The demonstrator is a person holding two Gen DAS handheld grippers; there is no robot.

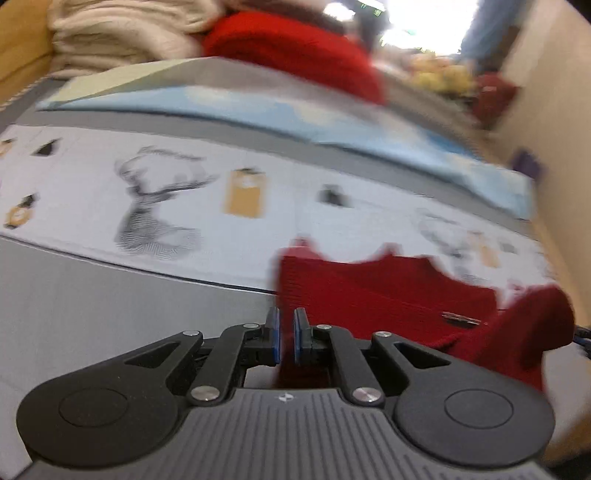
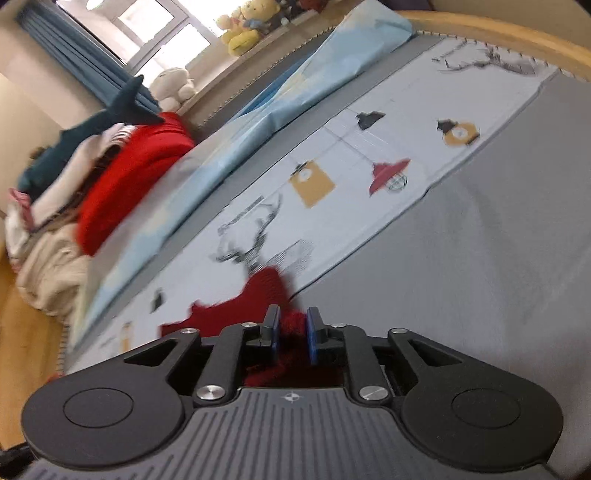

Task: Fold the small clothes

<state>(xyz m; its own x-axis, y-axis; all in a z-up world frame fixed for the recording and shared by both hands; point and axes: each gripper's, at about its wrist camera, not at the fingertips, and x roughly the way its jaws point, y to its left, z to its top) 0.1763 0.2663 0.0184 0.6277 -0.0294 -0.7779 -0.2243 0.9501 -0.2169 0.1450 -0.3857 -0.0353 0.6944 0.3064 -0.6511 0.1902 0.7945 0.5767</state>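
A small red knitted garment (image 1: pixel 388 295) lies over the white printed cloth (image 1: pixel 184 184) and the grey bed surface (image 1: pixel 92 295). My left gripper (image 1: pixel 287 334) is shut on the garment's left edge, the red knit pinched between its blue pads. In the right wrist view the same red garment (image 2: pixel 262 295) spreads to the left, and my right gripper (image 2: pixel 291 338) is shut on a bunched part of it. Both views are blurred by motion.
A light blue sheet (image 1: pixel 295 110) lies beyond the printed cloth. A pile of red, cream and white clothes (image 2: pixel 122 177) with a shark plush (image 2: pixel 92 129) sits at the far end. Plush toys (image 2: pixel 243 33) line the windowsill. A wooden bed rim (image 2: pixel 498 29) borders the surface.
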